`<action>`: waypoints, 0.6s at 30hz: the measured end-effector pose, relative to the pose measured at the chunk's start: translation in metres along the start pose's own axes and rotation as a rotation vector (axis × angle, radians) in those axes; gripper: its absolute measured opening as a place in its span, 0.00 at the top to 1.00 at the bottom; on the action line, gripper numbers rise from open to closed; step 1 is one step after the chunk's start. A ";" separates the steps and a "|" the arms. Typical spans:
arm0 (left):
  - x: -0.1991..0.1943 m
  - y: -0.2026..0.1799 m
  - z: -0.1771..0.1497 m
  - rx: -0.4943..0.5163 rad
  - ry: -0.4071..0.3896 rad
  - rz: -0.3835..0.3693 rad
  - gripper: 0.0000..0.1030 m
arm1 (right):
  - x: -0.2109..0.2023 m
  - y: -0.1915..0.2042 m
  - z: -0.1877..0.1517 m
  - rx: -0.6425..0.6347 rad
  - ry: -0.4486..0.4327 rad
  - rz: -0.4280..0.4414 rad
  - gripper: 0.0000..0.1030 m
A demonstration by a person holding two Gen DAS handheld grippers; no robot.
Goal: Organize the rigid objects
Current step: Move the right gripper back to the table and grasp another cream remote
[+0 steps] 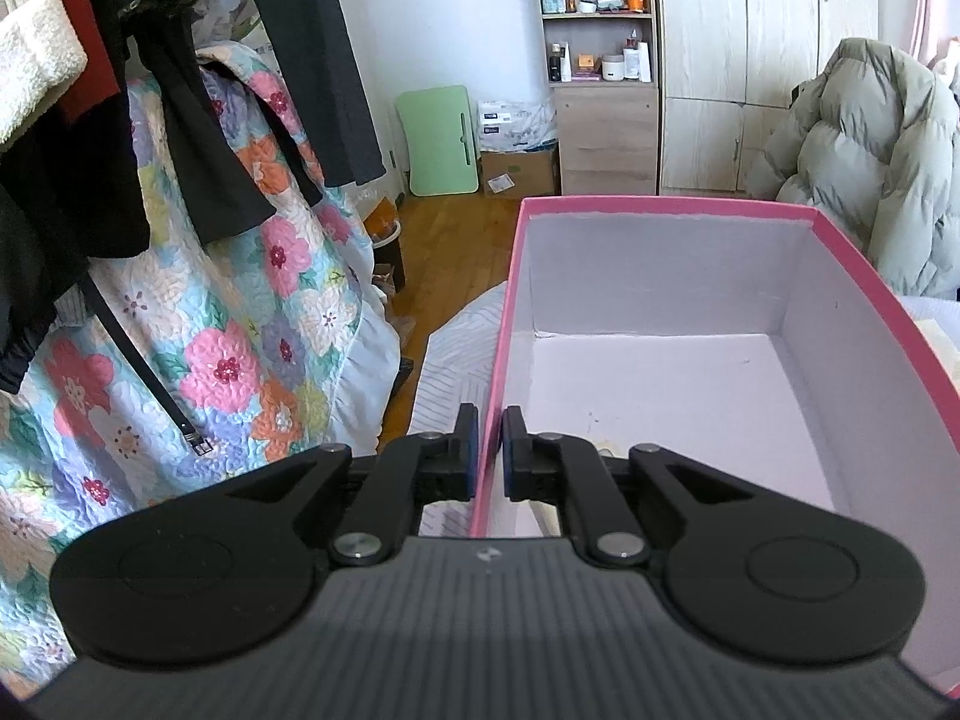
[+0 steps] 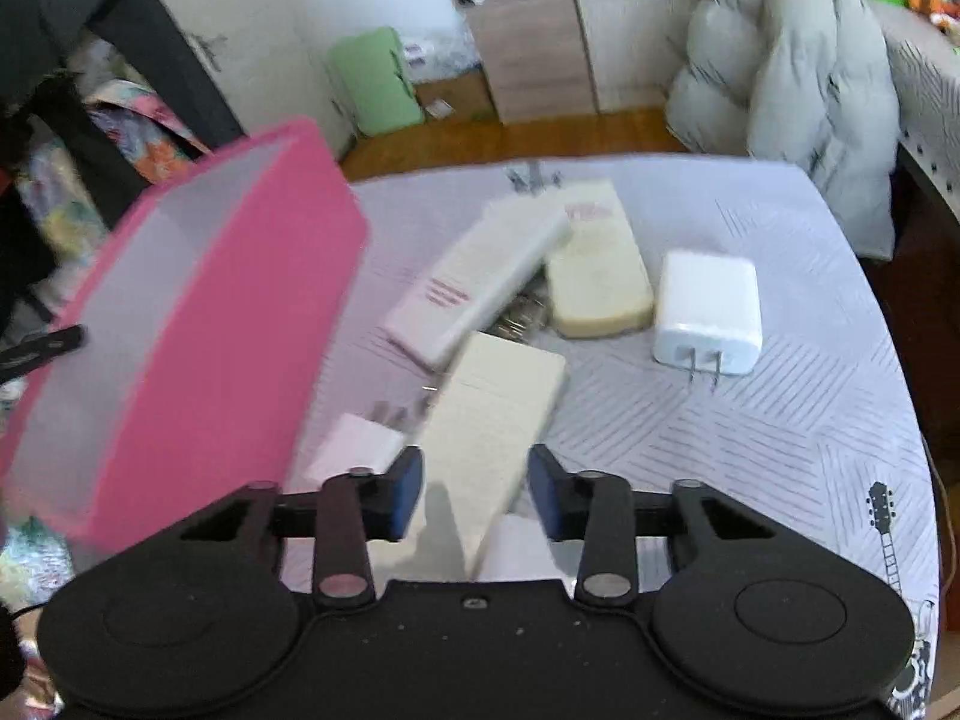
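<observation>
My left gripper (image 1: 489, 450) is shut on the left wall of a pink box (image 1: 660, 324) with a white inside, which holds nothing I can see. In the right wrist view the pink box (image 2: 228, 324) is tilted and lifted at the left of the table. My right gripper (image 2: 475, 495) is open, its fingers on either side of a cream flat box (image 2: 492, 420). Beyond lie a white long box (image 2: 480, 282), a cream block (image 2: 600, 264), a white plug charger (image 2: 708, 312) and a small white adapter (image 2: 354, 444).
The objects lie on a table with a grey patterned cloth (image 2: 780, 408). A grey puffer coat (image 2: 798, 78) hangs on a chair behind the table. A floral quilt (image 1: 240, 324) and dark clothes (image 1: 198, 120) hang at the left. Shelves (image 1: 594, 60) stand at the far wall.
</observation>
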State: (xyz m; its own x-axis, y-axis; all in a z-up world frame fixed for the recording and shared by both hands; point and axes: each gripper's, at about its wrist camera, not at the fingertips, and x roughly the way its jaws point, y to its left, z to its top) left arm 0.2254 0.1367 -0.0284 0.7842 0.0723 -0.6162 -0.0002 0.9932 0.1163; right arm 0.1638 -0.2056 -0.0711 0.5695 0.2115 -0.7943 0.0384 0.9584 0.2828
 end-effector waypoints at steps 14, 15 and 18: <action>0.000 0.003 -0.001 -0.010 -0.007 -0.008 0.94 | 0.044 0.006 0.021 0.063 0.054 -0.004 0.37; 0.000 0.003 0.000 -0.012 -0.007 -0.008 0.94 | 0.046 0.009 0.022 0.040 0.052 -0.019 0.36; 0.000 0.003 0.000 -0.012 -0.008 -0.009 0.94 | 0.052 0.021 0.023 -0.038 0.046 -0.065 0.31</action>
State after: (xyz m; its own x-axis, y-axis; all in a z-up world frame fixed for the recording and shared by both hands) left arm 0.2256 0.1400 -0.0280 0.7892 0.0627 -0.6109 -0.0008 0.9949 0.1011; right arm 0.2135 -0.1789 -0.0941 0.5287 0.1563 -0.8343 0.0427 0.9768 0.2101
